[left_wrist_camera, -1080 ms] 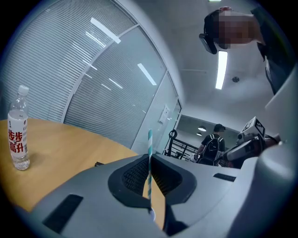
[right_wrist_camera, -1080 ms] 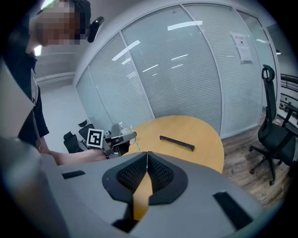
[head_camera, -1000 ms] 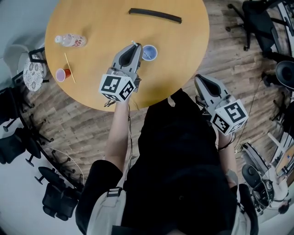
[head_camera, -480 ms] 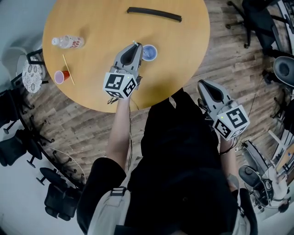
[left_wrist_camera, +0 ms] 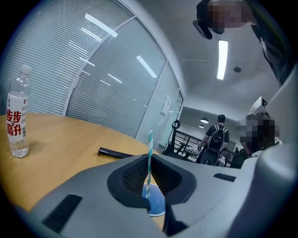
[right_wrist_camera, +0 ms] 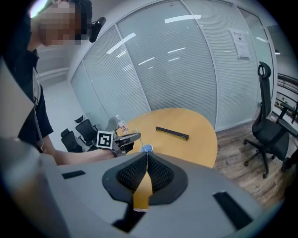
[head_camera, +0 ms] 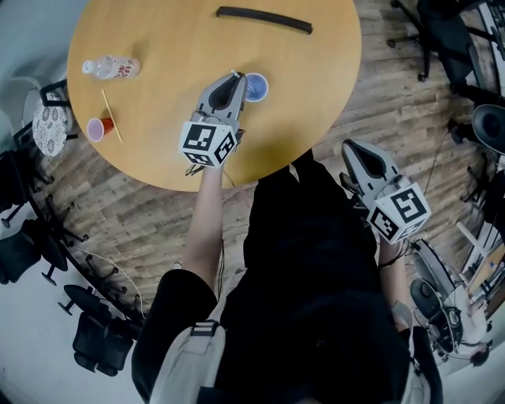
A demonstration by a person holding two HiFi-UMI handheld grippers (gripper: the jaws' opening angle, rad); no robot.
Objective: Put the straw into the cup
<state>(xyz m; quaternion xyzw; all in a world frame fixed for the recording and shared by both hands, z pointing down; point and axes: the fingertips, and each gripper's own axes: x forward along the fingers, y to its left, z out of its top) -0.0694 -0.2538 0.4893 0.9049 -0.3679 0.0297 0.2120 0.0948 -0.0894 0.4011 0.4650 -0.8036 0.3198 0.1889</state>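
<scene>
My left gripper (head_camera: 233,77) is shut on a teal-and-white striped straw (left_wrist_camera: 149,158), which stands upright between the pads. A small blue cup (head_camera: 256,87) stands on the round wooden table (head_camera: 158,47), just right of the jaw tips. In the left gripper view the blue cup (left_wrist_camera: 156,205) sits right behind the jaws. The straw's lower end is hidden by a jaw, so I cannot tell whether it is inside the cup. My right gripper (head_camera: 350,147) hangs off the table's near right edge. It is shut, with nothing between its pads (right_wrist_camera: 139,169).
A water bottle (head_camera: 110,68), a red cup (head_camera: 97,128) and a thin stick (head_camera: 110,116) lie at the table's left edge. A black bar (head_camera: 264,20) lies at the far side. Office chairs (head_camera: 442,39) stand around on the wooden floor.
My left gripper has sunk a little with the straw, staying beside the blue cup. The right gripper has hardly moved.
</scene>
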